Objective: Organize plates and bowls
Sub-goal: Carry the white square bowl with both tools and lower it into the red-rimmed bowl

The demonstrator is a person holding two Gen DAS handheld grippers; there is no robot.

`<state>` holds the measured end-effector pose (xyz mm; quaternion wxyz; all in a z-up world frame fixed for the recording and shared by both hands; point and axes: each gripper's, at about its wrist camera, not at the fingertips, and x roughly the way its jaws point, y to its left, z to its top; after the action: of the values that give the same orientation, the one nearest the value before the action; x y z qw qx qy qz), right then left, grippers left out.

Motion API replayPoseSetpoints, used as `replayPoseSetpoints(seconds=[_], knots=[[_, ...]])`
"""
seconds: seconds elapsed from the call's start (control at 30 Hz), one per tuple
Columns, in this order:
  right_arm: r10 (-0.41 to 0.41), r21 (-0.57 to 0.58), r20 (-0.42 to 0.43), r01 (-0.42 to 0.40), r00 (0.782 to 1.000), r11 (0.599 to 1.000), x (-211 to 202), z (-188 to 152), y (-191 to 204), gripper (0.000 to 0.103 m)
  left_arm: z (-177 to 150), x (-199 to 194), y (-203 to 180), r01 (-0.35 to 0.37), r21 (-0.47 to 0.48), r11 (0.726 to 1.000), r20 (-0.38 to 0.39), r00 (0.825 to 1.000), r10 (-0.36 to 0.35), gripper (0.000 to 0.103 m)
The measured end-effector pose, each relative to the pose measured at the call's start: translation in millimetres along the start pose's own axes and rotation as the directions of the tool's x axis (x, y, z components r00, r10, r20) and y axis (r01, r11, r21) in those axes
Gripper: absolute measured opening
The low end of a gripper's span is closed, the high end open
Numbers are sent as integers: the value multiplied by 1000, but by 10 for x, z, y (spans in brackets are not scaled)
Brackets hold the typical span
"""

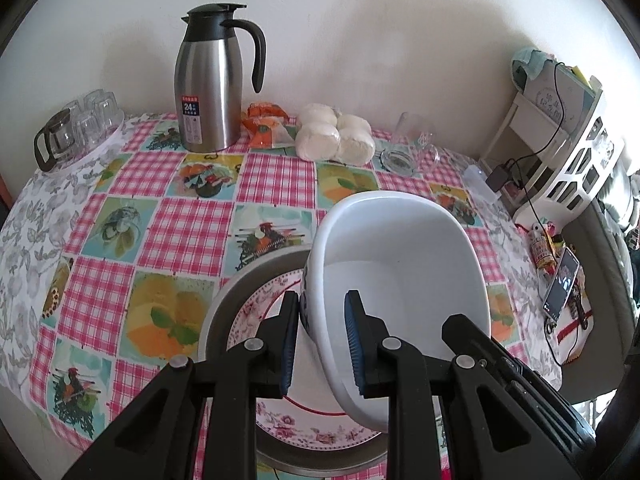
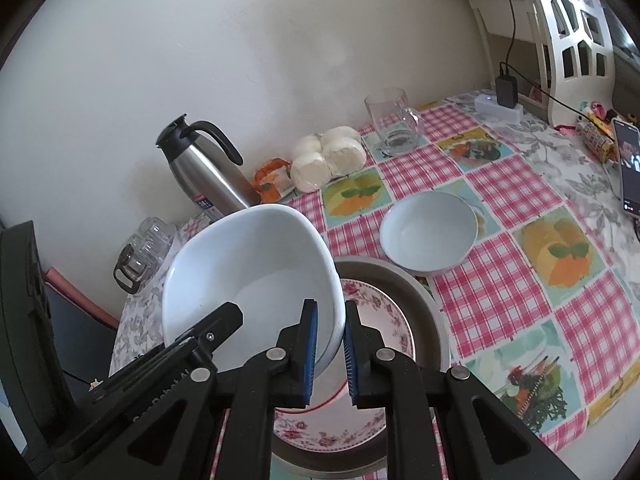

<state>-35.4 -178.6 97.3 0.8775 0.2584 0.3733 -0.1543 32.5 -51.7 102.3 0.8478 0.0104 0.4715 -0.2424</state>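
Both claws, left claw (image 1: 322,344) and right claw (image 2: 330,354), pinch the white bowl's (image 2: 248,276) rim; it looks hard, slippery, breakable; hold its edges.

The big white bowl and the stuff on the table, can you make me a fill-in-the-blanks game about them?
1. Both grippers hold the big white bowl by its ____.
2. Under it lies a plate with a ____ pattern.
3. The steel jug has a ____ handle.
4. The small bowl sits on the ____.

Missing words: rim; flower; black; tablecloth

Bowl (image 1: 404,276) above plate (image 1: 276,412) in basin (image 1: 224,300)
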Motion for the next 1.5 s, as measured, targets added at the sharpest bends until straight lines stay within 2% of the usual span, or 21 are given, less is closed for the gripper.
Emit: replayPoseSetpoints(seconds=[0.33,0.93,1.5], knots=[[-19,13,-57,20,998,1000,94,-23,-61,16,-47,140,50,1,-34,999,-64,998,-3,24],[-29,1,-135,29,990,1000,339,-116,-60,17,-92,312,153,-42,-62,997,-120,992,34,24],[-39,-13,-152,37,988,999,413,-141,-49,17,-127,410,220,-45,-81,996,-150,988,32,24]])
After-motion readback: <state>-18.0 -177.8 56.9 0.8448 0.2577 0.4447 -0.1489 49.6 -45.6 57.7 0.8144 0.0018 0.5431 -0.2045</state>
